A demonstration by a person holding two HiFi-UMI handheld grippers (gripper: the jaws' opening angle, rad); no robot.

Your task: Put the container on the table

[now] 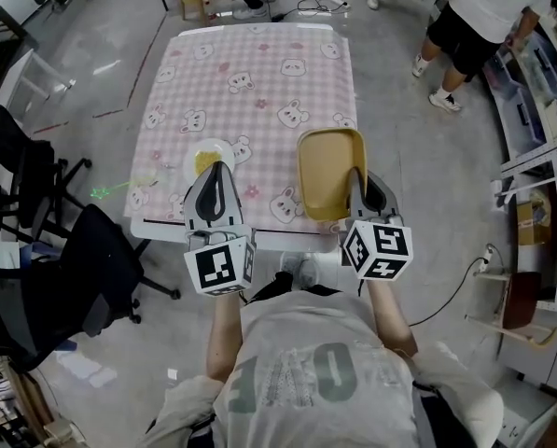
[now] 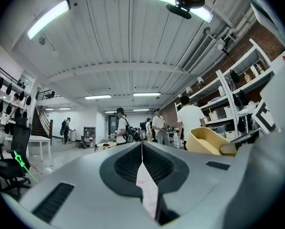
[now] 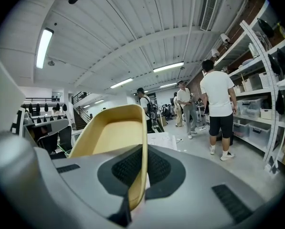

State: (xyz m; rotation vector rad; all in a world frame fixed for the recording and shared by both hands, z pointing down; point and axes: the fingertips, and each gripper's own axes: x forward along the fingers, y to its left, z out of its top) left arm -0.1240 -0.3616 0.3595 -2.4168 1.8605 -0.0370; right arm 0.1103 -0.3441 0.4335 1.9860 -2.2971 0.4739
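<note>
The right tool [image 3: 135,175] had its two jaws squeezed shut on the thin rim of the yellow container [image 1: 327,166], at the corner nearest the person and to the right. One jaw sat inside the wall and one sat outside, so the container could not slip out. Holding it by just the rim left the bottom free, which I think was so it could be set down flat. The container was over the near right corner of the tabletop [image 1: 259,63], and its near end reached the near edge. Its open side faced up. I could not tell if its bottom was touching the pink cloth [image 1: 287,35] or hanging just above it. From how things lay, the container looked almost in place, but the tool had not let go. The left tool [image 1: 218,174] had its jaws pressed together with nothing to hold. It was by the near edge, beside the container but not touching it, and I think it was only waiting out of the way. Its tip pointed at a small white dish [image 1: 196,161] with something yellow in it, a little way in from the near edge. The dish was near the container, so the container would need to come down without bumping it.
</note>
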